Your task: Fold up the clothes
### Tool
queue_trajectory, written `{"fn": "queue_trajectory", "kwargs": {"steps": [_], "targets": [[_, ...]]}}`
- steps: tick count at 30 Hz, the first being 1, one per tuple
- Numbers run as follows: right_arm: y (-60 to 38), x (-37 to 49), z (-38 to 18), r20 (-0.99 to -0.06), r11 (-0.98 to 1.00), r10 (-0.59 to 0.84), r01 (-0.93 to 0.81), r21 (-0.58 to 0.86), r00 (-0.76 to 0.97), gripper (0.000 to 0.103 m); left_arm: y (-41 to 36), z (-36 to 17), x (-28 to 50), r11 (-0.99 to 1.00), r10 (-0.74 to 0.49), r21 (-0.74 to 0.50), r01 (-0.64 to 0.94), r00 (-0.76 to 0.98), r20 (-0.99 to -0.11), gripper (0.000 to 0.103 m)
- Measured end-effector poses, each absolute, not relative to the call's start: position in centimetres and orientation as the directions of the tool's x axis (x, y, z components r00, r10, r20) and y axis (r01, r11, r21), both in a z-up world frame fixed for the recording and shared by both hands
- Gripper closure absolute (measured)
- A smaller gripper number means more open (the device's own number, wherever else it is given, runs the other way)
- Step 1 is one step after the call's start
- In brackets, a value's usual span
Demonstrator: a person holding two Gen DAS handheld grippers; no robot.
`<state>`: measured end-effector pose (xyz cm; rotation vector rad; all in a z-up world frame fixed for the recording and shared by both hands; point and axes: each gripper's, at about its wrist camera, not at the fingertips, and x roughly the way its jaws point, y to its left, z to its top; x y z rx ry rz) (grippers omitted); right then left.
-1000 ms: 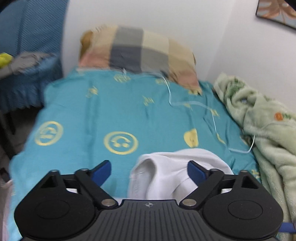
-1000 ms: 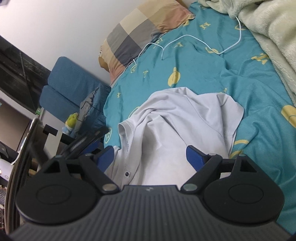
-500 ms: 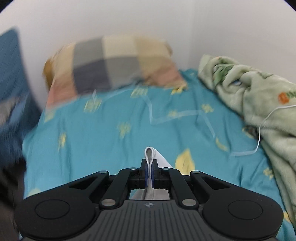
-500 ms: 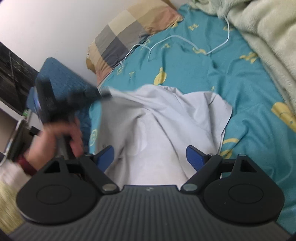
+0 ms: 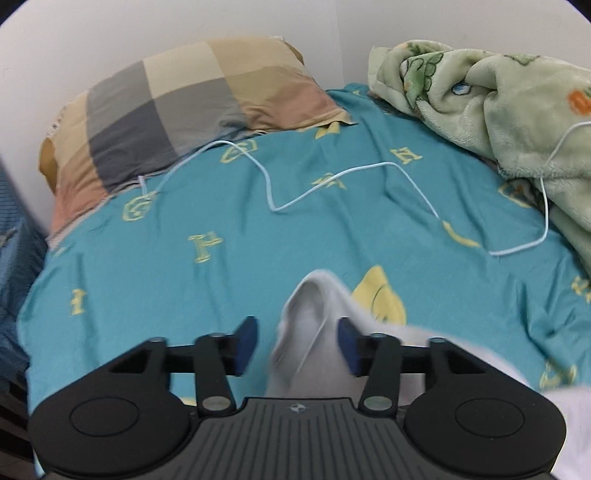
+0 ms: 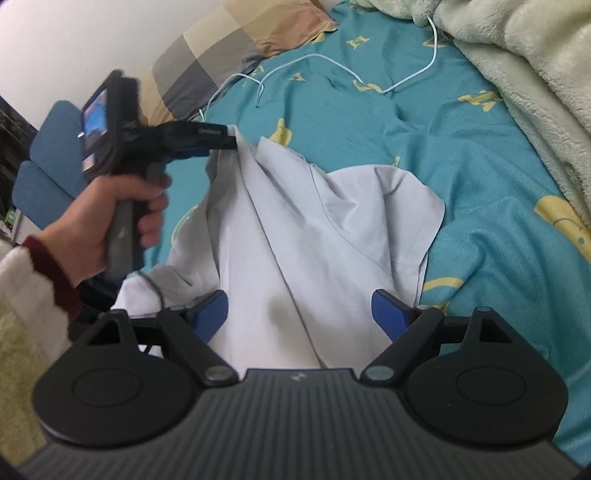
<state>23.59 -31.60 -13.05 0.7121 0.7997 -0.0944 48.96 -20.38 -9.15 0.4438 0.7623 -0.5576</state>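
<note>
This is a bedroom in a home. A bed with a teal sheet printed with yellow signs [image 5: 229, 236] stands against a plain white wall [image 5: 147, 33]. On it lie a checked grey and beige pillow [image 5: 177, 107], a fluffy pale green blanket [image 5: 491, 107] and a thin white cable [image 5: 332, 177].

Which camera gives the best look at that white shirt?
The right wrist view: the white shirt lies spread on the bed with most of it visible. The left wrist view shows only a blurred bunch of it between the open gripper fingers.
</note>
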Motion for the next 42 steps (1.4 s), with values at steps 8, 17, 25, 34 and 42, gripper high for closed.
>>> {"fn": "queue_trajectory", "kwargs": {"steps": [8,17,25,34,42], "targets": [[-31.9,23.4,-12.1,-0.674,0.793,0.129,0.333,0.511,0.728,0.017,-13.7,-6.8,39.2,0.607,-0.352,0.250,0.754,0.537,-0.766,0.029],[-32.5,22.4,-11.3,-0.663,0.803,0.077,0.348,0.484,0.745,0.017,-13.6,-12.8,34.5,0.441,-0.211,0.452,0.776,0.579,-0.788,0.043],[-31.4,22.8,-11.7,-0.676,0.816,0.090,0.335,0.471,0.731,0.017,-11.1,-8.9,39.8,0.755,-0.340,0.225,0.615,0.662,-0.668,0.095],[-29.8,24.2,-12.6,-0.691,0.832,0.126,0.304,0.465,0.712,0.017,-3.8,-10.3,52.0,0.967,-0.154,0.059,0.247,0.756,-0.637,0.095],[-29.3,25.2,-13.5,-0.705,0.848,0.127,0.292,0.442,0.698,0.016,-1.1,-13.2,51.7,0.979,-0.182,-0.058,0.197,0.702,-0.688,0.074]]}}
